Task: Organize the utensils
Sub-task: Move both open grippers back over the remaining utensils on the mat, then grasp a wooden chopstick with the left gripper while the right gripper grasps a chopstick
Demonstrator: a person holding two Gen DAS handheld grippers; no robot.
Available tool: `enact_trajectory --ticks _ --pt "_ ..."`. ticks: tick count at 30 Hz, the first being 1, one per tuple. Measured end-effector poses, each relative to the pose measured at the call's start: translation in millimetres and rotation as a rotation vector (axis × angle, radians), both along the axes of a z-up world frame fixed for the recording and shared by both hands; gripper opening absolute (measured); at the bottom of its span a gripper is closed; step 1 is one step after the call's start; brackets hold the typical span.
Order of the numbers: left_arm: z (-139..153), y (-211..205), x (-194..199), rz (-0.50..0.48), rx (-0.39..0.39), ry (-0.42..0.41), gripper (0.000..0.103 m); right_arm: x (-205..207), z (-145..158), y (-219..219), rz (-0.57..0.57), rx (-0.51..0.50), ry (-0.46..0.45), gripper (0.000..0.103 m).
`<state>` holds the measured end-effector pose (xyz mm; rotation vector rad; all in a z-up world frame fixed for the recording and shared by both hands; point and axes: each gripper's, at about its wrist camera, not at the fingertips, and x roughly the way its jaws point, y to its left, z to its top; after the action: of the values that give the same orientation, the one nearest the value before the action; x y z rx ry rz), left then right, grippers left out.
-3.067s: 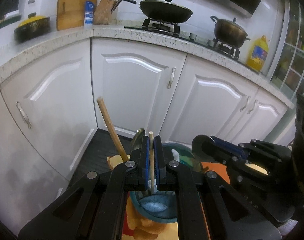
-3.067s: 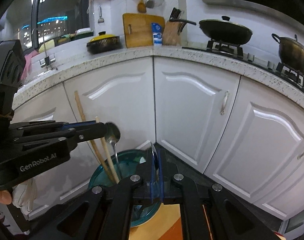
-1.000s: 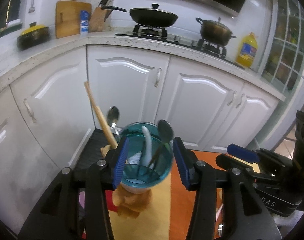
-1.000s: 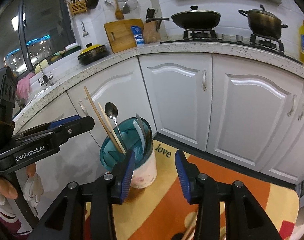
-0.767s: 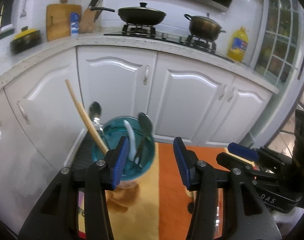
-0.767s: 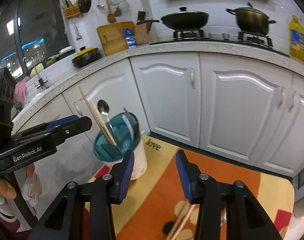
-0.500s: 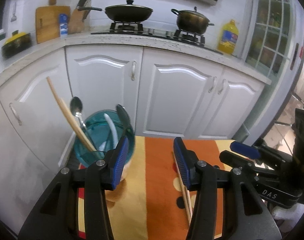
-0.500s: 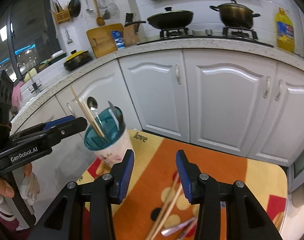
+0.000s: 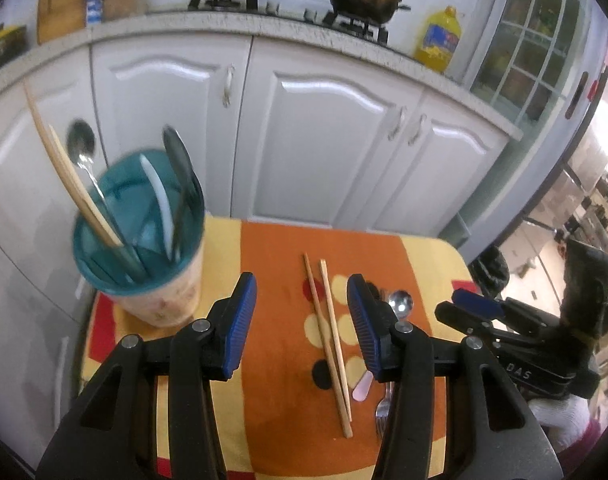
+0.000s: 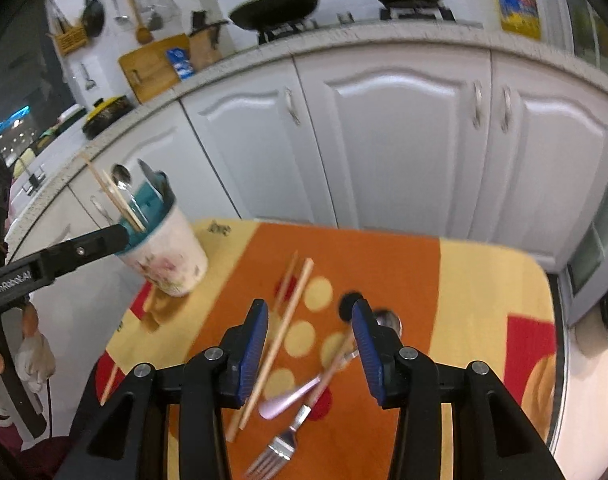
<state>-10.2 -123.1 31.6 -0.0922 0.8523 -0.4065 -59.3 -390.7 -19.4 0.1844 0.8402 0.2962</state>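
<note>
both grippers hung over the tabletop (image 9: 264, 400) with jaws spread and nothing between them. the left gripper (image 9: 302, 320) pointed down at a pair of wooden chopsticks (image 9: 329, 336) lying side by side just ahead of its fingertips; the right gripper (image 10: 310, 346) had the chopsticks (image 10: 284, 332) by its left finger, with a pink-handled spoon (image 10: 300, 392), a fork (image 10: 280, 448) and a metal spoon (image 10: 388, 322) ahead and below. the holder cup (image 9: 144, 248), already stocked with utensils, stood well off to the left of both. the chopsticks looked light, stiff and thin, likely to roll or scissor apart, so a pinch across both near mid-length seemed best. the metal pieces looked slick and flat; their necks seemed the surest hold
</note>
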Motion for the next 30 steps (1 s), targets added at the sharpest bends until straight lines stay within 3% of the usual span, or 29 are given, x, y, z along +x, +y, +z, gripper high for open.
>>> enact_trajectory --ticks 3,6,9,14,17,20,30 --pt "-12 -6 5 -0.01 0.013 0.033 0.046 4 -15 -2 0.003 0.004 0.034 0.041" --pt "-24 -12 9 -0.024 0.027 0.058 0.046 12 -36 -6 0.002 0.02 0.091 0.032" --pt "-37 -19 15 -0.031 0.041 0.089 0.046 20 -53 -5 -0.001 0.016 0.13 0.028" --pt "-49 -25 26 -0.036 0.057 0.113 0.046 36 -70 -2 0.0 -0.02 0.178 0.027" --pt "-58 -29 32 -0.038 0.064 0.131 0.046 45 -80 -4 -0.004 0.016 0.207 0.023" --pt "-66 -36 39 -0.044 0.078 0.143 0.046 50 -82 -4 0.007 0.026 0.205 0.014" --pt "-91 -60 67 -0.052 0.11 0.178 0.046 34 -71 -12 0.043 0.066 0.183 0.013"
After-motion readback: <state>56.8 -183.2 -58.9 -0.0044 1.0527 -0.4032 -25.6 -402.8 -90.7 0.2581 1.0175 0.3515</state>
